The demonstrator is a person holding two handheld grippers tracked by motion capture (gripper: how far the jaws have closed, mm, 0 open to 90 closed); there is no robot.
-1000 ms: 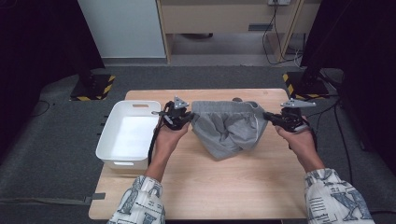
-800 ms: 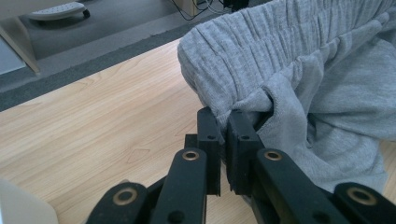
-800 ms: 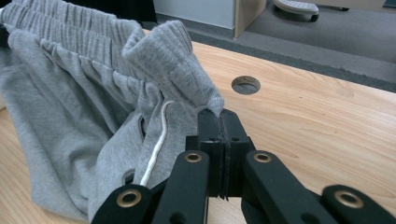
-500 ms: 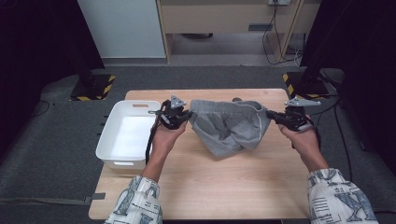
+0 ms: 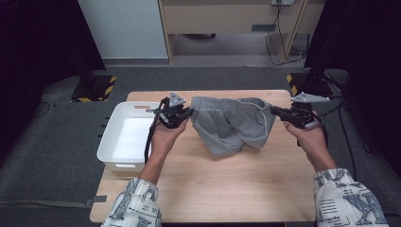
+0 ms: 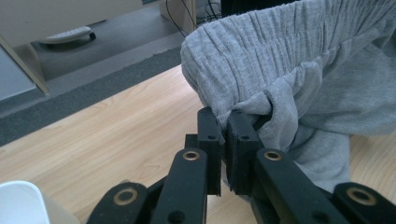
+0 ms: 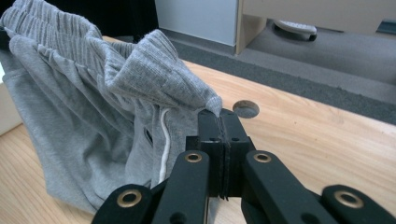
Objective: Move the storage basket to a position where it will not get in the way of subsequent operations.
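Grey carpet [image 5: 56,156], wooden cabinet [image 5: 227,19]

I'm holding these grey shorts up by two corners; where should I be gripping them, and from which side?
Grip the grey shorts on the ribbed waistband ends, each gripper coming in from its own outer side. The left gripper and right gripper already pinch there; the thick gathered band spans between them, and the legs hang free.

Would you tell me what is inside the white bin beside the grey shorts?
The white bin shows a bare white floor with nothing in it; its near wall hides a strip of that floor.
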